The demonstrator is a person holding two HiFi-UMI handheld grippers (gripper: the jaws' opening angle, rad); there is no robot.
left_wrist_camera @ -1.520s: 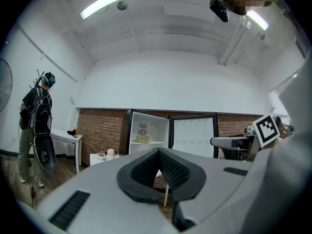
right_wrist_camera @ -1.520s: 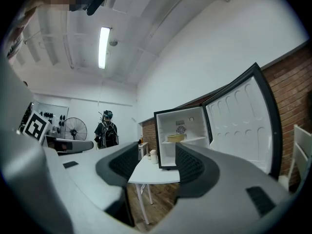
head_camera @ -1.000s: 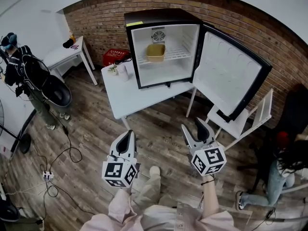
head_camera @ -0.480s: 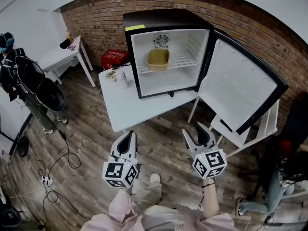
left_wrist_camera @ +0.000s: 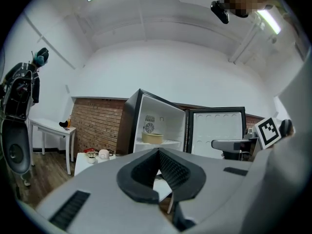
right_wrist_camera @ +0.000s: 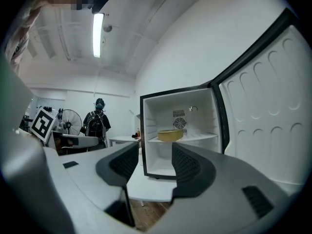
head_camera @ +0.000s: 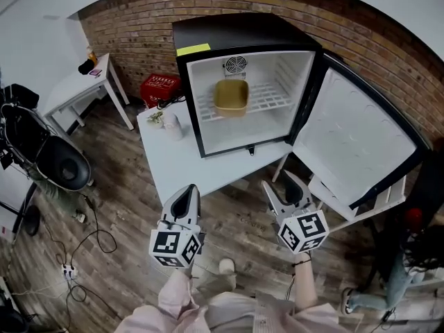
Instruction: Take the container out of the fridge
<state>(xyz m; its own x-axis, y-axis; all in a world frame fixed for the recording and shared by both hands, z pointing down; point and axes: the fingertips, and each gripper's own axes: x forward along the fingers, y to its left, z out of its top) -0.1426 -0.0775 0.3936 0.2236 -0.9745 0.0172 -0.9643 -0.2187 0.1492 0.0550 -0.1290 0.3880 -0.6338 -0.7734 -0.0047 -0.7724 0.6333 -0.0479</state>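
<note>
A tan container (head_camera: pixel 231 97) sits on the wire shelf inside the open black fridge (head_camera: pixel 239 32), which stands on a white table (head_camera: pixel 184 159). Its door (head_camera: pixel 361 137) is swung wide to the right. Both grippers hang over the wood floor, short of the table's front edge and well away from the fridge. My left gripper (head_camera: pixel 188 190) is shut with nothing in it; in its own view the jaws (left_wrist_camera: pixel 158 151) meet below the container (left_wrist_camera: pixel 152 138). My right gripper (head_camera: pixel 279 181) is open and empty, and the container (right_wrist_camera: pixel 170 135) shows beyond its gap (right_wrist_camera: pixel 155 154).
A white cup (head_camera: pixel 173 125) and a small plant (head_camera: pixel 156 116) stand on the table left of the fridge. A red crate (head_camera: pixel 159 87) and a second white table (head_camera: pixel 76 82) lie behind, a white chair (head_camera: pixel 347 186) under the door, cables (head_camera: pixel 69 255) on the floor at left.
The fridge and table have come nearer and larger in the head view as I step forward. Both grippers keep their places and states.
</note>
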